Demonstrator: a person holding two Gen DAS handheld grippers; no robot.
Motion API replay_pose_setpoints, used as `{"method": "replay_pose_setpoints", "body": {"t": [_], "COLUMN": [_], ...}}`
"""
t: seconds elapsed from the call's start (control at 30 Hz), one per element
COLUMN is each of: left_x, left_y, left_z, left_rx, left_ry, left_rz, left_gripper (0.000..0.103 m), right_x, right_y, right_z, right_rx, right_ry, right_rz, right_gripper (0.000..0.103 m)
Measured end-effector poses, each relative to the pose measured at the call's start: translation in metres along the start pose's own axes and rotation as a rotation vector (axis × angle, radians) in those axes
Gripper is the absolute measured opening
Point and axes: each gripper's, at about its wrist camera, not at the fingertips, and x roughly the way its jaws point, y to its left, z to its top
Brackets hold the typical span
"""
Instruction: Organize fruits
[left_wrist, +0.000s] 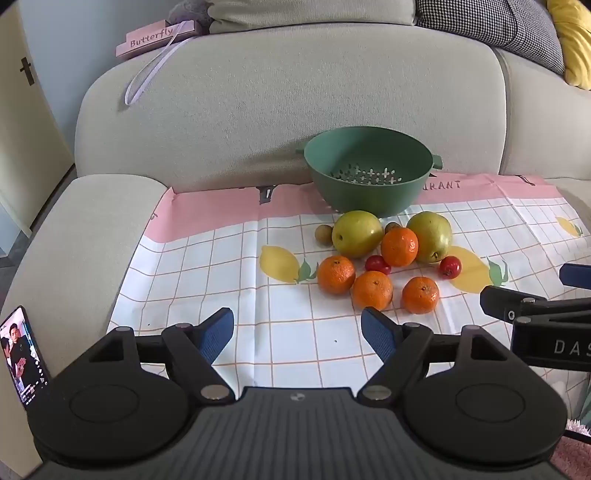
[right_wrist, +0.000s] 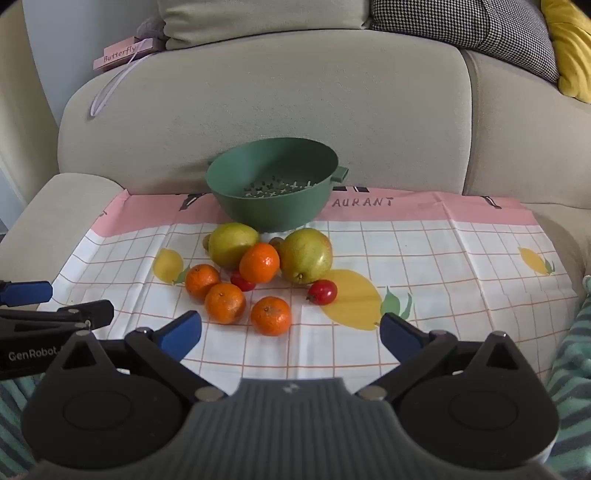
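Note:
A green colander bowl (left_wrist: 371, 168) stands empty at the back of a checked cloth (left_wrist: 221, 280) on a sofa seat; it also shows in the right wrist view (right_wrist: 273, 184). In front of it lie two green-yellow pears (left_wrist: 356, 233) (left_wrist: 430, 236), several oranges (left_wrist: 372, 290) (right_wrist: 225, 302), two small red fruits (left_wrist: 450, 266) (right_wrist: 323, 291) and small brown fruits (left_wrist: 323, 233). My left gripper (left_wrist: 297, 332) is open and empty, short of the fruit pile. My right gripper (right_wrist: 291, 332) is open and empty, just before the nearest orange (right_wrist: 270, 315).
The sofa backrest (left_wrist: 288, 99) rises behind the bowl, with an armrest (left_wrist: 74, 240) at the left. A pink "Butterfly" box (left_wrist: 155, 37) with a ribbon sits on top. A phone (left_wrist: 24, 356) stands at the left. Cushions (right_wrist: 480, 26) lie at the back right.

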Motion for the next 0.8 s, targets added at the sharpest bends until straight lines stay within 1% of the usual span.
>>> {"method": "replay_pose_setpoints", "body": {"t": [0.1,0.13,0.17,0.2,0.27,0.37,0.8], "left_x": [-0.003,-0.004,-0.005,-0.002,-0.002,-0.003,-0.011], "left_y": [-0.001,-0.001,-0.003,0.000,0.003,0.000,-0.001], "left_z": [0.001,0.000,0.000,-0.003,-0.002,-0.003,-0.005], "left_rx": [0.002,0.002,0.003,-0.008,-0.003,-0.001,-0.005], "left_ry": [-0.014,-0.018,-0.022,-0.008,-0.003,-0.003,0.002], "left_rz": [0.012,0.015,0.017,-0.008,-0.017,-0.014,-0.014], "left_gripper": [0.092,0.092,0.092,0.092,0.092,0.092,0.092], "right_x": [0.001,-0.002,-0.002,-0.003,-0.001,-0.004,-0.014], "right_y": [-0.001,-0.003,-0.003,-0.004,-0.001,0.003,0.002], "right_z": [0.002,-0.002,-0.001,-0.002,-0.003,0.000,-0.003], "right_rx": [0.011,0.014,0.010,0.008,-0.010,-0.011,-0.010], "right_ry": [-0.005,-0.022,-0.010,-0.011,0.000,0.002,-0.004], "right_rz": [0.015,0.018,0.012,0.012,-0.006,-0.021,-0.026], "right_gripper": [0.099,0.099,0.099,0.099,0.099,0.099,0.099]}}
